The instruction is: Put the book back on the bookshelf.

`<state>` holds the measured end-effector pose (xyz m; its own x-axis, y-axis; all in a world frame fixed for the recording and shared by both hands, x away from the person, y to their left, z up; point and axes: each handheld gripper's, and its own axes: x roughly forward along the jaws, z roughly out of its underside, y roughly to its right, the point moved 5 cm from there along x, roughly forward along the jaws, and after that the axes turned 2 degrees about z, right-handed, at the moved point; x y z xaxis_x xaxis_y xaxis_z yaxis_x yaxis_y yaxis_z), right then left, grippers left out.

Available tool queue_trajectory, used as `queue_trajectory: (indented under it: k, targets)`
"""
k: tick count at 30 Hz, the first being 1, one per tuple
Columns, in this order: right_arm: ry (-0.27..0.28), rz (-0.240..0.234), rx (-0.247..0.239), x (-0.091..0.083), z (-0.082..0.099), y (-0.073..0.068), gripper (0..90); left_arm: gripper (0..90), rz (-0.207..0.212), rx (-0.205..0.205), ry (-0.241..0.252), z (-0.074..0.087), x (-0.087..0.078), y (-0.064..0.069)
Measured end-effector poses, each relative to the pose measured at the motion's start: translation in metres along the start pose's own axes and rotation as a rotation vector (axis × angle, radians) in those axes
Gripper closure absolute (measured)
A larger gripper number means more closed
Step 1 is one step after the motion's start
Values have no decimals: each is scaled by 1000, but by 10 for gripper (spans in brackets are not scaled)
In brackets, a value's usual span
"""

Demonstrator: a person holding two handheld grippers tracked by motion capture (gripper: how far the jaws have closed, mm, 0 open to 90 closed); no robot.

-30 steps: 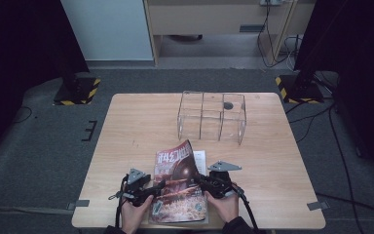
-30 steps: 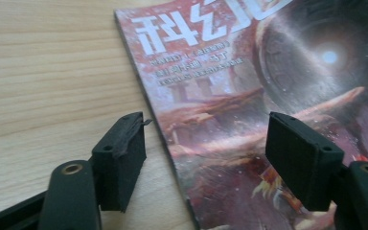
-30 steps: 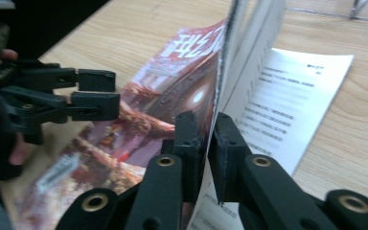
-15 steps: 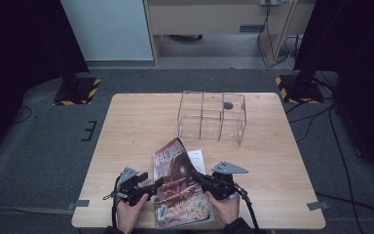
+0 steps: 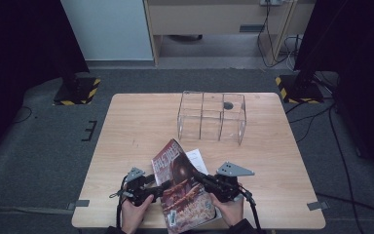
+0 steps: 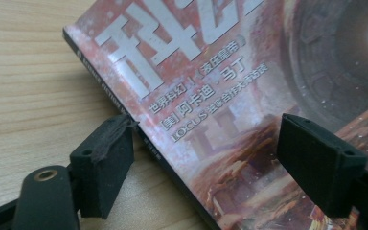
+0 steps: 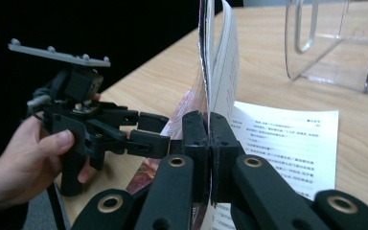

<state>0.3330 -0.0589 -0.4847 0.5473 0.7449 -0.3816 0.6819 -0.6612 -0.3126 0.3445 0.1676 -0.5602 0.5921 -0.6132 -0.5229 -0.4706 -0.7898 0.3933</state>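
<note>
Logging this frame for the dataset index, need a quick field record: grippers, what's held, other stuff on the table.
right gripper: shut on the book's front cover, cover lifted nearly upright
left gripper: open, jaws either side of the book's spine edge, not clamped
book: reddish cover with large white characters, near front edge of table, between the two hands
page: printed white sheet, exposed under the raised cover
rack: clear, with compartments, far middle of table, apart from book
table: light wood
</note>
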Motion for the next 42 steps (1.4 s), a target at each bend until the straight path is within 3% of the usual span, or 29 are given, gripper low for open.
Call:
queue_trajectory:
  k: [5, 12, 21, 22, 26, 30, 33, 35, 38, 42]
  targets:
    - [-58, 15, 11, 5, 8, 7, 882, 228, -40, 46, -31, 2, 4, 0]
    - [-165, 34, 31, 9, 18, 25, 853, 262, -70, 54, -43, 2, 6, -1]
    - [-256, 57, 36, 22, 24, 41, 715, 288, -90, 61, -41, 0, 8, -2]
    - [-279, 41, 54, 25, 25, 43, 638, 291, -91, 61, -42, 0, 8, -2]
    - [-321, 75, 34, 27, 28, 47, 623, 292, -96, 65, -40, 0, 9, -2]
    - [-320, 104, 27, 31, 29, 50, 520, 292, -96, 66, -43, -1, 9, -3]
    - [-332, 131, 17, 32, 30, 52, 502, 297, -94, 66, -43, -1, 9, -3]
    - [-316, 113, 39, 28, 28, 53, 477, 299, -94, 67, -44, -1, 9, -3]
    - [-310, 119, 18, 27, 29, 52, 414, 300, -96, 69, -45, -1, 9, -3]
    - [-312, 115, 33, 27, 33, 55, 413, 300, -97, 71, -45, -1, 9, -3]
